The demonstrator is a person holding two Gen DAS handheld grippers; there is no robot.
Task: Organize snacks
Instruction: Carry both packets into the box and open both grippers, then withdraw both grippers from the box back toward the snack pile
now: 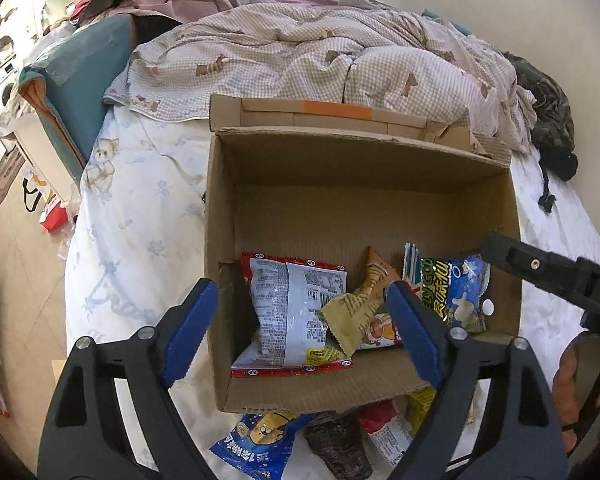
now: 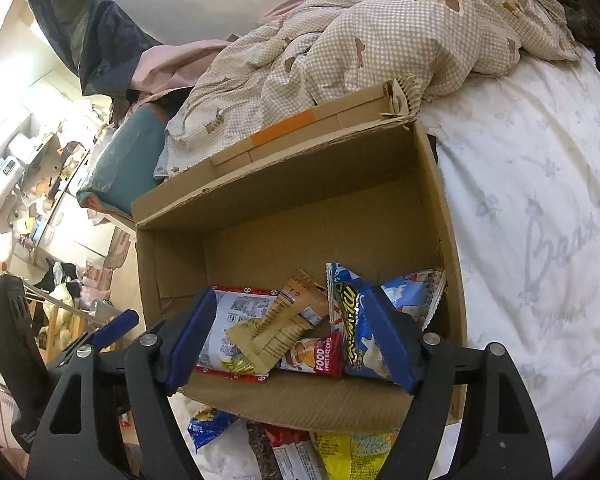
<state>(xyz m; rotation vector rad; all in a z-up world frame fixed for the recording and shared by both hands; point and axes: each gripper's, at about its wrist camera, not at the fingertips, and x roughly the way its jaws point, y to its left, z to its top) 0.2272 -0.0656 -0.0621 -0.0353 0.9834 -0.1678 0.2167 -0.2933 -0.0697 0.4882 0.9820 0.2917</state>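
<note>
An open cardboard box [image 1: 340, 216] [image 2: 300, 220] sits on the bed. Inside lie a red-edged silver packet [image 1: 291, 312] [image 2: 227, 332], a tan wrapper [image 1: 364, 304] [image 2: 283, 320], a red "FOOD" bar [image 2: 320, 356] and a blue popcorn bag [image 1: 460, 292] [image 2: 364, 320]. More snacks lie in front of the box: a blue packet [image 1: 255, 444] [image 2: 207, 424], a dark packet [image 1: 340, 444], a red-white packet [image 1: 388, 432] and a yellow bag [image 2: 352, 456]. My left gripper [image 1: 304, 328] is open and empty over the box's near edge. My right gripper [image 2: 291, 340] is open and empty there too.
A crumpled checked duvet [image 1: 320, 56] [image 2: 380, 32] lies behind the box on the white sheet [image 1: 139, 220] [image 2: 540, 200]. A teal cushion [image 1: 87, 76] is at the bed's left. The floor on the left is cluttered. The right gripper's body [image 1: 560, 280] shows at the left view's right side.
</note>
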